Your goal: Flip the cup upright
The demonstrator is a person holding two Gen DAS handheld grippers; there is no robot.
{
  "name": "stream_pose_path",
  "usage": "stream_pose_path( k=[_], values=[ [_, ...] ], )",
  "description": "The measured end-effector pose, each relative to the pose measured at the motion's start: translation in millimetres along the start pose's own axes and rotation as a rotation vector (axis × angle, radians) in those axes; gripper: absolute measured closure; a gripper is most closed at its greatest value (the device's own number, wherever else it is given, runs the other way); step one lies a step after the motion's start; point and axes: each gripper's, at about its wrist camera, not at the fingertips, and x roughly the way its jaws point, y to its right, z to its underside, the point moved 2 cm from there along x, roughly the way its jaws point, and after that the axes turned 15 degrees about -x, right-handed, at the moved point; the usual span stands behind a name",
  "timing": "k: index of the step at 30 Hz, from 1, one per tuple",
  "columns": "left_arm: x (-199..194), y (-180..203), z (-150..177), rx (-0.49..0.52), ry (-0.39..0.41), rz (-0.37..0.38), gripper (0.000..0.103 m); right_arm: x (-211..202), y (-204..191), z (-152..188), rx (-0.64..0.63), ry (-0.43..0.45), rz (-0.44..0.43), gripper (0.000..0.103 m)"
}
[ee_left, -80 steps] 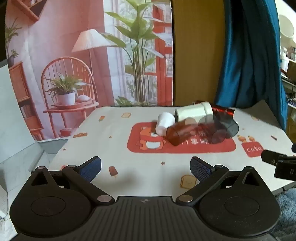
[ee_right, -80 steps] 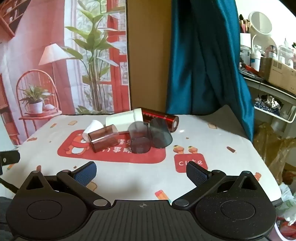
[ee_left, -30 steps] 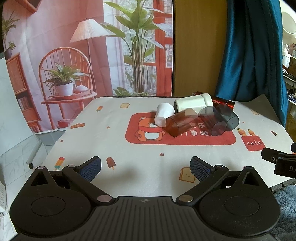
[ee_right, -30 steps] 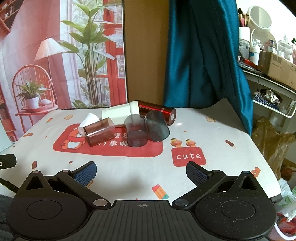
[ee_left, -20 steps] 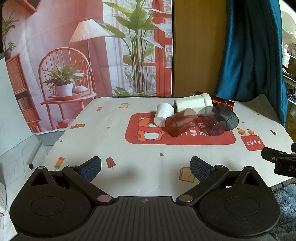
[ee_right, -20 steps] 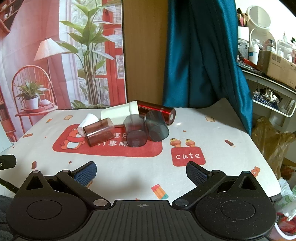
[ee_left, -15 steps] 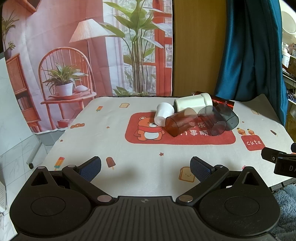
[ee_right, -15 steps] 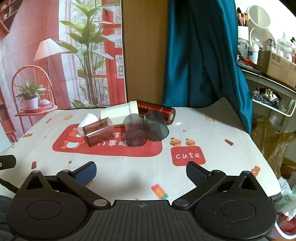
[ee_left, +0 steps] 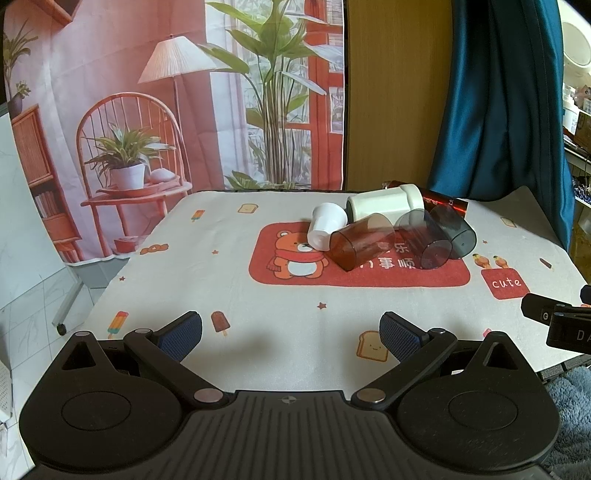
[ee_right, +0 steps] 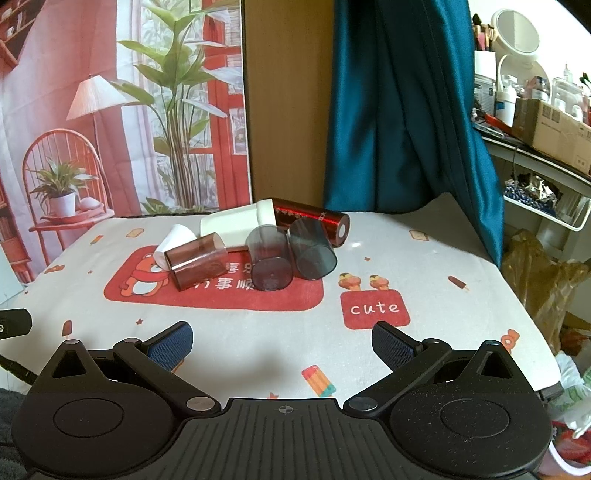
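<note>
Cups lie tipped in a cluster on the worktop, well ahead of both jaws; left gripper and right gripper spread apart, empty.

Bench wears a white cloth with a red bear panel center frame and a red "cute" patch lower right. Printed backdrop with lamp, chair, plants fills upper left. Teal curtain upper center-right. Cluttered shelf, cardboard box, round mirror at far right.
</note>
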Motion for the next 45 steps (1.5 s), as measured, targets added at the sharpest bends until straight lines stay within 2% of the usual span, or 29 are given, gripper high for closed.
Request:
stream_pose_path(
  k=[45],
  values=[
    [0.2, 0.7, 1.9, 0.000, -0.003, 0.002, 0.000, 1.8, 1.9, 4.2, 0.007, -0.006, 0.001, 0.000]
  ],
)
